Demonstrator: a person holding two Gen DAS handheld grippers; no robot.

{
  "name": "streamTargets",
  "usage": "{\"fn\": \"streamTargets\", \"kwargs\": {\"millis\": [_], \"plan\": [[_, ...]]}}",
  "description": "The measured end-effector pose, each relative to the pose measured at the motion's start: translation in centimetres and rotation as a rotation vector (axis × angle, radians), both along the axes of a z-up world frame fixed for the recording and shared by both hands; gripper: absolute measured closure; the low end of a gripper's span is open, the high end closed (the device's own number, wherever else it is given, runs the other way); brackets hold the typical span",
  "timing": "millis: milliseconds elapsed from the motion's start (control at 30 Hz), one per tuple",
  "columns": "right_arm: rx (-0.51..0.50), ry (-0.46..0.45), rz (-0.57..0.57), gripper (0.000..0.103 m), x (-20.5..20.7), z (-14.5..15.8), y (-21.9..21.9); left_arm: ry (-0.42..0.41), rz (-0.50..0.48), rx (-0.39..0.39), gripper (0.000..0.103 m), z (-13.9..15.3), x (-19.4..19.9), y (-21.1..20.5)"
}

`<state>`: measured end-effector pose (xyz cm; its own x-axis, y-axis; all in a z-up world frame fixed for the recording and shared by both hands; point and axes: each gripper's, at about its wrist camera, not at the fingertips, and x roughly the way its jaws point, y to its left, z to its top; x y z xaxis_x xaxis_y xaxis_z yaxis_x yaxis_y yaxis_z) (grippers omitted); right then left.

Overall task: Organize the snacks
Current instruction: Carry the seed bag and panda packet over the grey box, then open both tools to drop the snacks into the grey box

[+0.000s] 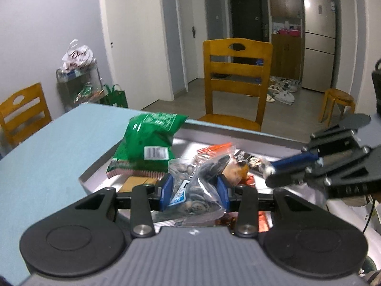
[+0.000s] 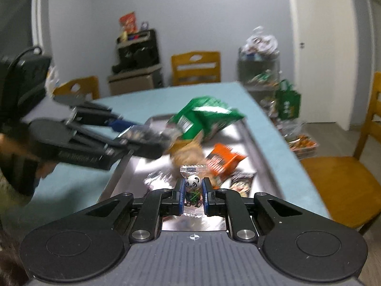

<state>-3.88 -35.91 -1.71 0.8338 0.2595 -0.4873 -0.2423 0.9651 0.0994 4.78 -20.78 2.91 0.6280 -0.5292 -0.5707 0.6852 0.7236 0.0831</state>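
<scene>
Snacks held over a tray (image 1: 95, 174) on a blue table (image 1: 47, 147).
A green bag (image 1: 147, 147) is seen leaning in the tray's far end, its long axis tilted up and away. The left gripper (image 1: 194, 191) is clamped on a clear seed packet (image 1: 190, 186), held crosswise over the tray. The right gripper (image 2: 193, 196) is closed on a small panda sachet (image 2: 192, 186), its long axis pointing forward along the fingers.

The right hand-held gripper (image 2: 193, 196) pinched a small panda packet (image 2: 192, 186) above the metal tray (image 2: 256, 143) on the blue desk (image 2: 152, 102). The left hand-held gripper (image 2: 152, 140), blurred, held a clear packet beside the green bag (image 2: 209, 116).
</scene>
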Motion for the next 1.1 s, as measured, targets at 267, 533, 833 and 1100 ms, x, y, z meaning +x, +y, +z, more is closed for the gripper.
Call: {"fn": "streamTargets", "kwargs": {"millis": [267,533,833,1100], "plan": [[0.011,0.027,-0.037,0.086,2.1,-1.2,0.5,-0.018,0.008,0.017,0.065,-1.1,1.5,-0.7],[0.026,0.018,-0.088,0.086,3.9,-1.5,-0.4,-0.036,0.014,0.012,0.065,-1.6,2.4,-1.4],[0.009,0.02,-0.127,0.085,4.1,-1.7,-0.6,-0.017,-0.002,-0.005,0.065,-1.7,2.1,-1.2],[-0.008,0.019,-0.112,0.083,3.7,-1.1,0.1,0.001,-0.03,-0.023,0.063,-1.4,1.5,-0.9]]}}
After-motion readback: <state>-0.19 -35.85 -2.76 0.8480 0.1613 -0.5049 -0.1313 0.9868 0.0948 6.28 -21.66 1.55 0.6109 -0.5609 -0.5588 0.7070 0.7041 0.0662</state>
